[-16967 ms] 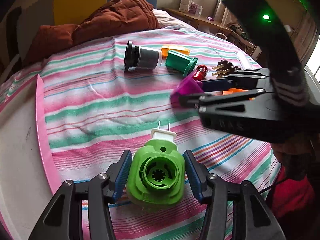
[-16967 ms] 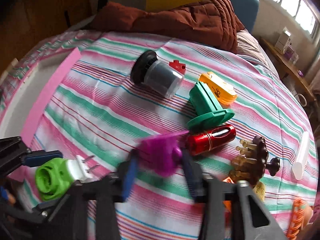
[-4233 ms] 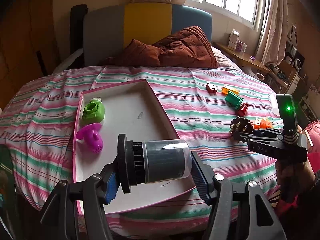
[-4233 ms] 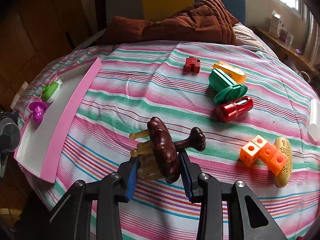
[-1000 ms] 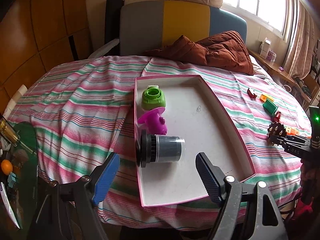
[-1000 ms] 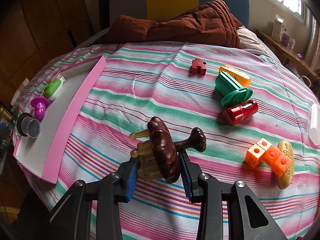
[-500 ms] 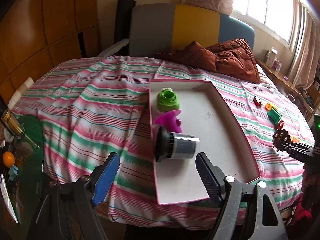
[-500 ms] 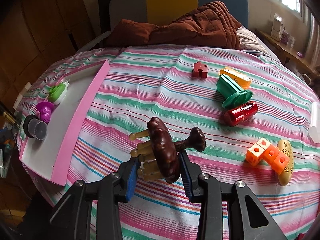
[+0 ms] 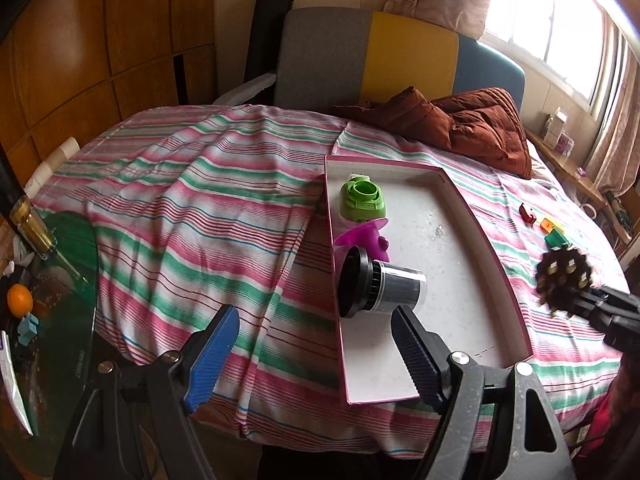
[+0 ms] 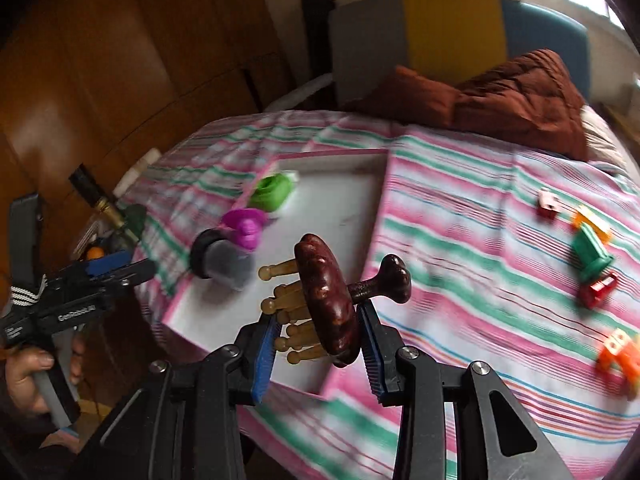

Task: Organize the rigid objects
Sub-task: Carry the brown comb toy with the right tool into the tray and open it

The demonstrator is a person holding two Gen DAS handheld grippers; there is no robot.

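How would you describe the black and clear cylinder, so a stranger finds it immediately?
On the striped bed lies a white tray with a pink rim. Three things line its left side; the cylinder is nearest the camera, on its side. Unlike the green plug and purple piece, it has a black ribbed cap and clear body.

I'm swinging my right gripper (image 10: 316, 344) with the wooden massager (image 10: 332, 300) over toward the pink tray (image 10: 340, 216), which is now filling the frame's middle.

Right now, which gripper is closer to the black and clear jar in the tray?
Left. The left gripper, open, hangs just in front of the jar. The right gripper, clamping the wooden massager, is farther off, beyond the tray's other edge.
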